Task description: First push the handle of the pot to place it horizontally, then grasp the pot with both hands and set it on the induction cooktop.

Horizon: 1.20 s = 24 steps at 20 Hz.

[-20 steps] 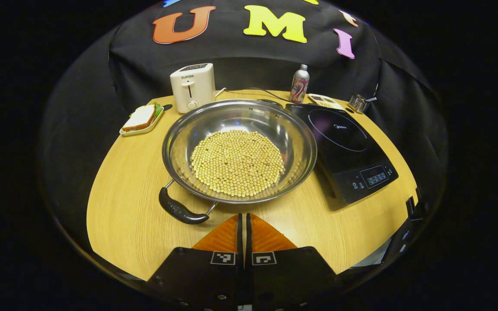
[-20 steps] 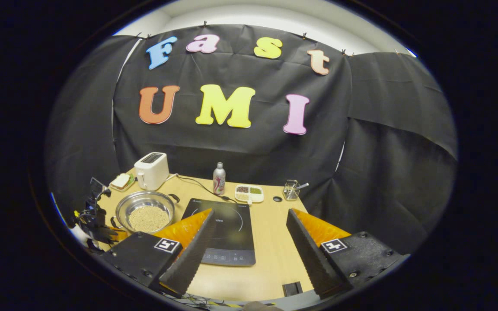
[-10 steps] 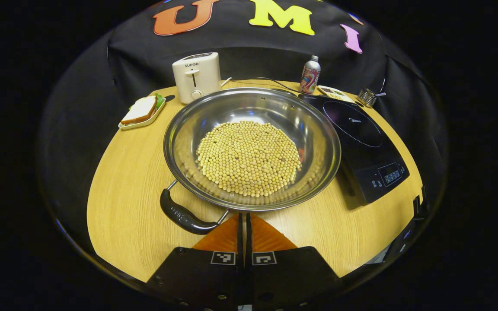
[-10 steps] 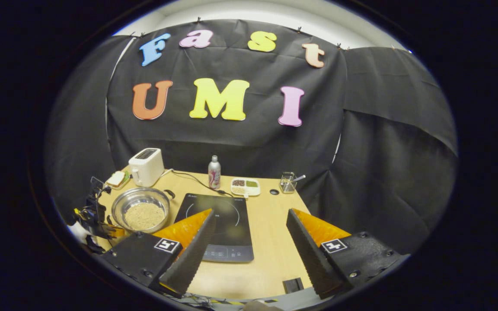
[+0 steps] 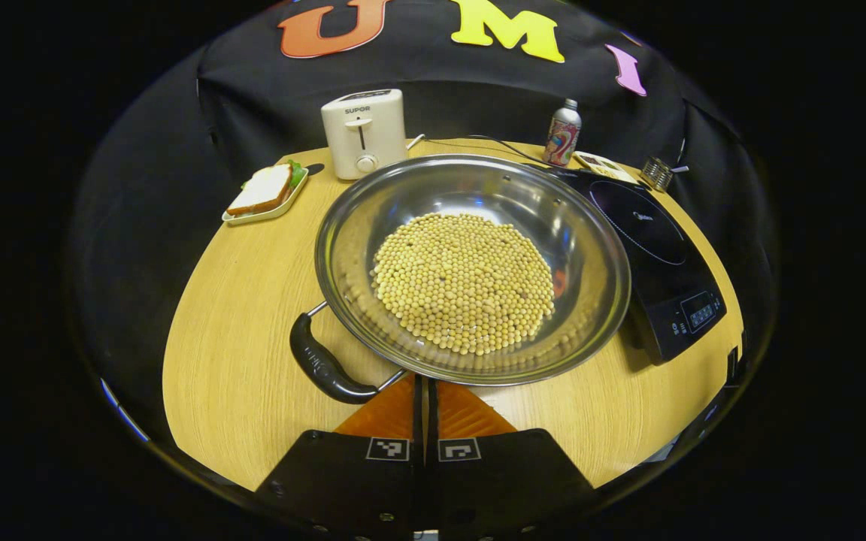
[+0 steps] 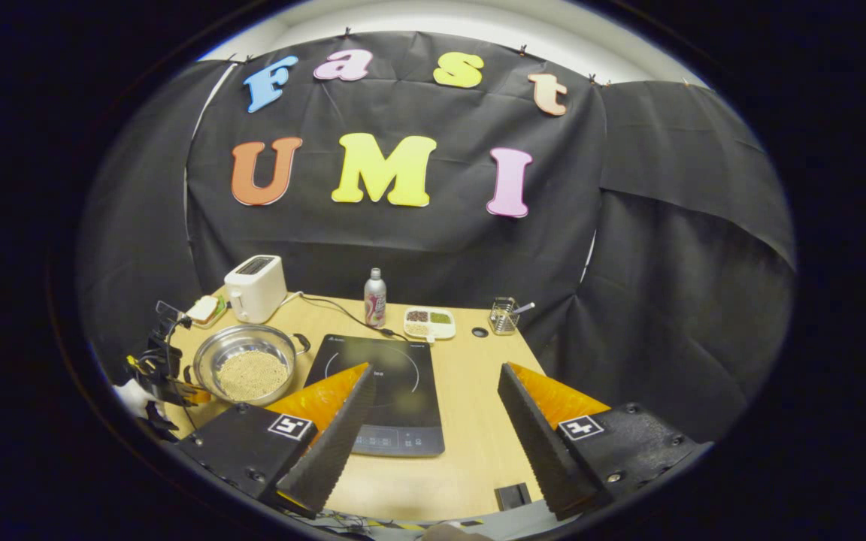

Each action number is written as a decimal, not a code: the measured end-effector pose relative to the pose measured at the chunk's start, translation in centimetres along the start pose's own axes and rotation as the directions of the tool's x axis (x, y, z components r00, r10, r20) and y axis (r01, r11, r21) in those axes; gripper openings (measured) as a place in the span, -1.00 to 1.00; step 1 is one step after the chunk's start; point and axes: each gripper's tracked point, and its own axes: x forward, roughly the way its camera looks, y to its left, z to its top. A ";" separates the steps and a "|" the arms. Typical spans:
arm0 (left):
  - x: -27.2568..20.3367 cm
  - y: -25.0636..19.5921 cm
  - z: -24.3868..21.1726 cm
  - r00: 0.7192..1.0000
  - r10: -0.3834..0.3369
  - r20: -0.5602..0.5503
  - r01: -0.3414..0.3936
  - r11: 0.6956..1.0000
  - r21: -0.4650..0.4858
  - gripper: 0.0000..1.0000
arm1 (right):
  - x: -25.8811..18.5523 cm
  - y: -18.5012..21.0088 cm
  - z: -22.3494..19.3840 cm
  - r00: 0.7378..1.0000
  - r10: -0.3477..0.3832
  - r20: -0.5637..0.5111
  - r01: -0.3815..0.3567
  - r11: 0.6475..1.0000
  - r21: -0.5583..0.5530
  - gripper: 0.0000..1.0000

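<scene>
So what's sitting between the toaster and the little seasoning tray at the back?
A small bottle stands between the toaster and the tray, with a black cord running past it, in the right gripper view.

"SUPOR" on front of white toaster point(image 5: 363, 132); cooktop point(image 5: 658, 255) logo and panel unreadable.

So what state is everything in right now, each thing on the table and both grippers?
Pot: on the table beside the cooktop, holding beans.
Pot handle: angled, just ahead of the left gripper.
Cooktop: bare, nothing on it.
Toaster: upright, slots empty.
Bottle: upright, capped.
Sandwich: lying on its tray.
Left gripper: shut, holding nothing.
Right gripper: open above the table, holding nothing.
</scene>
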 end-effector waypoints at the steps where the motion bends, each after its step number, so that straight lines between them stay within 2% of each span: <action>1: 0.3 0.4 0.4 1.000 0.006 -0.001 -0.006 1.000 -0.006 -1.00 | 0.0 -0.1 0.0 1.000 -0.003 0.000 0.003 1.000 0.000 1.00; 5: 0.7 2.2 0.6 0.999 0.042 0.005 -0.042 0.999 -0.012 -1.00 | 0.0 -0.3 -0.5 1.000 -0.002 -0.015 0.002 1.000 0.015 1.00; 10: 1.6 4.1 1.2 0.998 0.065 -0.006 -0.065 0.996 -0.062 -1.00 | 0.2 -0.1 -0.2 1.000 -0.003 -0.013 0.003 1.000 0.003 1.00; 19: 3.0 6.5 3.1 0.995 0.099 -0.002 -0.099 0.993 -0.071 -1.00 | 0.7 0.1 -0.3 1.000 -0.002 -0.024 0.002 1.000 -0.006 1.00; 20: 3.2 6.8 3.2 0.995 0.100 -0.004 -0.100 0.992 -0.076 -0.82 | 0.8 0.0 -0.3 1.000 -0.005 -0.024 0.005 1.000 -0.006 1.00; 21: 3.4 7.0 3.4 0.995 0.102 -0.005 -0.102 0.992 -0.079 -0.82 | 0.9 0.0 -0.3 1.000 -0.007 -0.024 0.007 1.000 -0.006 1.00; 22: 3.4 7.2 3.6 0.995 0.104 -0.007 -0.105 0.991 -0.079 -1.00 | 0.9 0.0 -0.3 1.000 -0.007 -0.025 0.007 1.000 -0.005 1.00; 23: 3.6 7.5 3.8 0.994 0.110 -0.008 -0.110 0.991 -0.076 -1.00 | 1.0 -0.1 -0.3 1.000 -0.008 -0.027 0.008 1.000 -0.005 1.00; 24: 3.8 7.8 4.0 0.993 0.115 -0.009 -0.116 0.990 -0.075 -0.81 | 1.0 -0.2 -0.5 1.000 -0.010 -0.028 0.010 1.000 -0.005 1.00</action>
